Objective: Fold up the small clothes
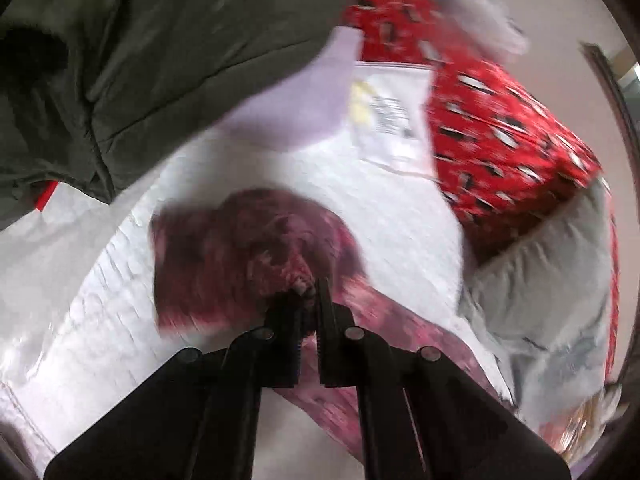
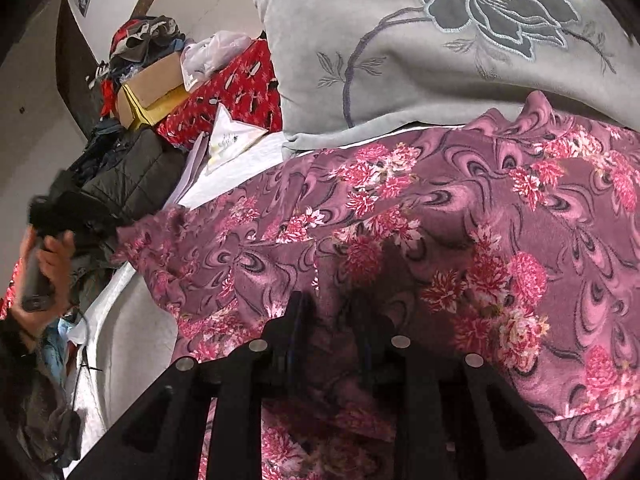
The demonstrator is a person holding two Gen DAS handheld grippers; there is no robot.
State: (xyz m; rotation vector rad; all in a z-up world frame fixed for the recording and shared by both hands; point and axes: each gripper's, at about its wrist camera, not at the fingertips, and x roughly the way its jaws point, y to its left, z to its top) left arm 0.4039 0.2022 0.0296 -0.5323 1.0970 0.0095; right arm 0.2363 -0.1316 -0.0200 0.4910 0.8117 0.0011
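A maroon-pink floral garment lies spread over the white bed sheet. In the blurred left wrist view my left gripper is shut on a bunched corner of this garment and holds it just above the sheet. In the right wrist view that same gripper shows at the far left, in a hand, at the cloth's edge. My right gripper hovers close over the middle of the garment, its jaws apart with nothing between them.
A grey pillow with an embroidered flower lies beyond the garment. A red patterned bundle, a dark green jacket, a cardboard box, papers and piled clothes crowd the bed's far side.
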